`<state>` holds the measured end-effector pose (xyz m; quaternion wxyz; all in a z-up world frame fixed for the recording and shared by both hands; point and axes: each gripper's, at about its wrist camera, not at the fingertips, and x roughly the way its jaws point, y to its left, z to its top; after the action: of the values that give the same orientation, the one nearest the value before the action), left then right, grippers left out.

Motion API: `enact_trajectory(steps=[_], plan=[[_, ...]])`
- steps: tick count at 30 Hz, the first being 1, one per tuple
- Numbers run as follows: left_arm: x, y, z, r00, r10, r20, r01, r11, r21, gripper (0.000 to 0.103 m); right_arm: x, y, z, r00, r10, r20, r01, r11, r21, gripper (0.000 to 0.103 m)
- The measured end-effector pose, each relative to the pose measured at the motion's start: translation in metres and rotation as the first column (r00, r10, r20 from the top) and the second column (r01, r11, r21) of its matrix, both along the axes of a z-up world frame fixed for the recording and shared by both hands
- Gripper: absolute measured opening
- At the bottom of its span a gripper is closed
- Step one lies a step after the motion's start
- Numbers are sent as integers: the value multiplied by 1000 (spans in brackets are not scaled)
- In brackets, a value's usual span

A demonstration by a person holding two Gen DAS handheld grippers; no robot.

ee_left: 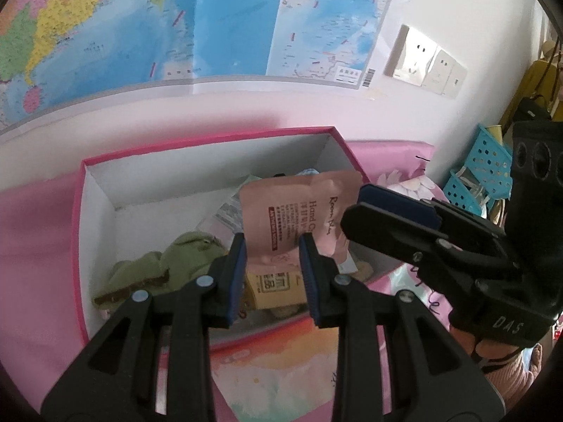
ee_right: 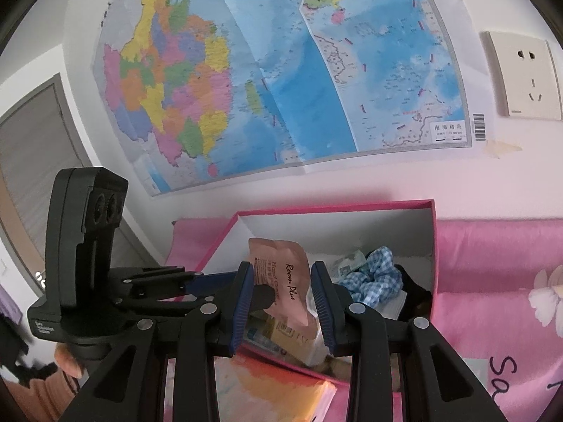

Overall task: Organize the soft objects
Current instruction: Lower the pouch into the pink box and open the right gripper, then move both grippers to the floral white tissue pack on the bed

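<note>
A pink hand-cream pouch (ee_left: pixel 299 214) hangs upright over the open pink-rimmed box (ee_left: pixel 207 144). My left gripper (ee_left: pixel 272 267) is shut on the pouch's lower edge. In the right wrist view the pouch (ee_right: pixel 281 277) stands between the fingers of my right gripper (ee_right: pixel 283 302), whose jaws stand apart around it, open. The left gripper's fingers (ee_right: pixel 197 281) reach in from the left and pinch the pouch. In the box lie a green plush toy (ee_left: pixel 169 267), a blue checked cloth (ee_right: pixel 376 274) and yellow packets (ee_left: pixel 271 288).
The box (ee_right: pixel 434 256) sits on a pink flowered bedspread (ee_right: pixel 499 281) against a white wall with a large map (ee_right: pixel 281 70) and sockets (ee_left: pixel 425 63). A blue perforated basket (ee_left: pixel 482 172) stands at the right. A colourful booklet (ee_left: pixel 292 369) lies in front of the box.
</note>
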<state>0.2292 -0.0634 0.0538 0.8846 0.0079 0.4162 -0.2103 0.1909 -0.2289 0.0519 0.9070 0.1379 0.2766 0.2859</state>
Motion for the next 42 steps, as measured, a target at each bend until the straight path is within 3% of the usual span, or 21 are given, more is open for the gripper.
enact_trajectory(steps=[9, 12, 14, 18, 26, 32, 37, 42], plan=[[33, -3, -11, 995, 65, -79, -64, 998, 16, 32, 40, 2, -9, 998, -15, -55, 16, 1000, 21, 34], [37, -7, -12, 994, 83, -71, -80, 995, 52, 32, 51, 1, -16, 996, -21, -84, 24, 999, 36, 34], [42, -8, -13, 991, 93, -96, -89, 995, 47, 32, 55, -1, -19, 995, -37, -93, 40, 999, 33, 34], [33, -6, -7, 994, 84, -66, -82, 996, 32, 32, 53, -6, -23, 992, -55, -109, 59, 998, 33, 34], [-36, 21, 24, 997, -15, 69, 18, 999, -42, 40, 1, -13, -12, 999, -12, -50, 13, 1000, 26, 34], [-100, 51, 32, 988, -44, 151, 54, 997, -63, 49, -58, -13, -2, 996, 85, -9, -85, 996, 36, 44], [-144, 81, 10, 991, -27, 135, 35, 998, -51, 50, -99, 2, -16, 977, 206, -50, -205, 978, 29, 48], [-167, 104, -36, 1000, 10, 14, -9, 1000, -24, 50, -136, 26, -54, 939, 307, -157, -309, 951, 15, 48]])
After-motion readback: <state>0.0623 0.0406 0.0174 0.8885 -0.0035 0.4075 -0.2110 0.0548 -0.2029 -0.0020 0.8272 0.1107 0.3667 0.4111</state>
